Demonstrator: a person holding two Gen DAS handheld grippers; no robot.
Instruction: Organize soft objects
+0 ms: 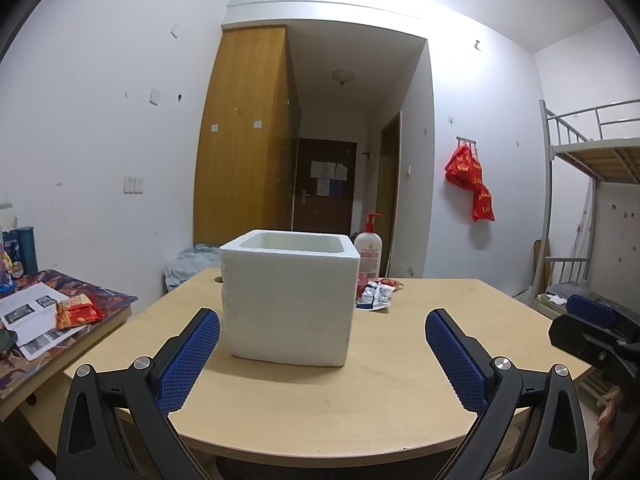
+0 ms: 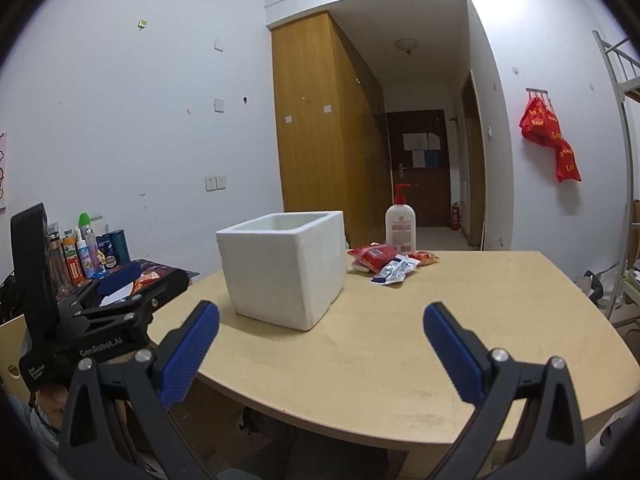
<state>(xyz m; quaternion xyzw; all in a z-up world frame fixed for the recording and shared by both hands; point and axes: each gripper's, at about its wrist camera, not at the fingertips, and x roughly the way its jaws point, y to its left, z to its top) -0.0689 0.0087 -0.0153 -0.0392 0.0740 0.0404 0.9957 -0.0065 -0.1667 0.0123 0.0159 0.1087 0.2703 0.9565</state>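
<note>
A white foam box (image 1: 288,296) (image 2: 284,268) stands open-topped on the wooden table (image 1: 400,360) (image 2: 400,340). Behind it to the right lies a small heap of soft packets (image 1: 376,290) (image 2: 390,264), red ones and white-and-blue ones. My left gripper (image 1: 322,360) is open and empty, just in front of the box. My right gripper (image 2: 320,354) is open and empty, over the table's near edge, to the right of the box. The left gripper's body also shows at the left in the right wrist view (image 2: 100,312).
A white pump bottle (image 1: 370,248) (image 2: 401,222) stands behind the packets. A side desk (image 1: 52,320) on the left holds papers, a red snack bag (image 1: 76,312) and several bottles (image 2: 88,252). A bunk bed (image 1: 592,160) stands at the right.
</note>
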